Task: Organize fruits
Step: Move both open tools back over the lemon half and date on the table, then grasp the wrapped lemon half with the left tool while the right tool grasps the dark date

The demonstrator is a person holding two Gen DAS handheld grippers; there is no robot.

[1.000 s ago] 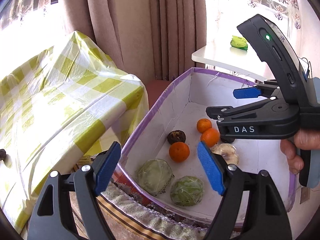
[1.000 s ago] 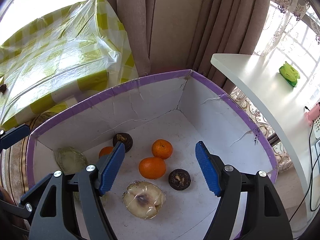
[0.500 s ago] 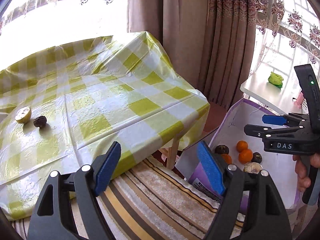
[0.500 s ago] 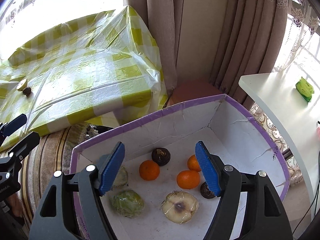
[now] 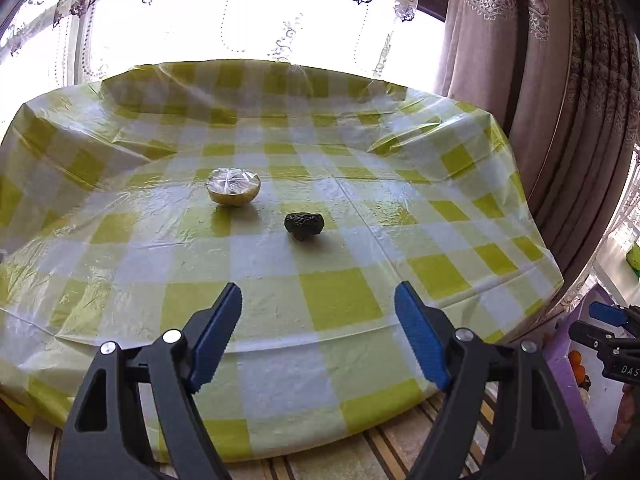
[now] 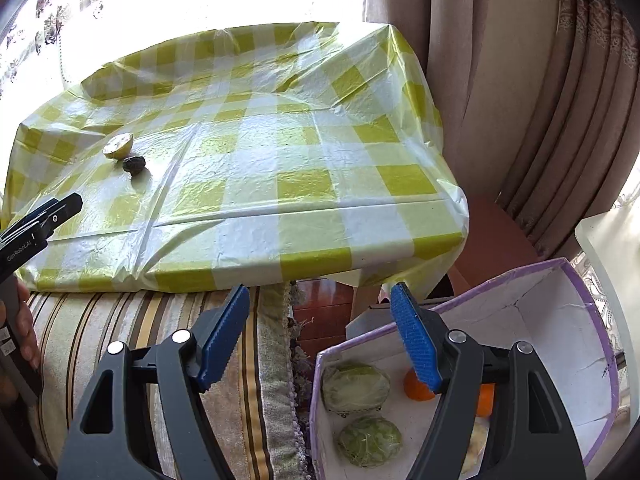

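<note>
Right claw [image 6: 318,334] agape over box [image 6: 592,308]: 2 cabbages [image 6: 355,387], oranges [image 6: 416,387].

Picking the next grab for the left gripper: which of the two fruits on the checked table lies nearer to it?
The dark wrinkled fruit. It lies closer to the left gripper than the cut yellow half behind it.

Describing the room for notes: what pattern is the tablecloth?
Yellow-green and white checks on the tablecloth, clearest in the left wrist view.

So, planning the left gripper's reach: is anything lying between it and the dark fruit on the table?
No. In the left wrist view, only bare checked tablecloth lies between the open left gripper and the dark fruit.
</note>
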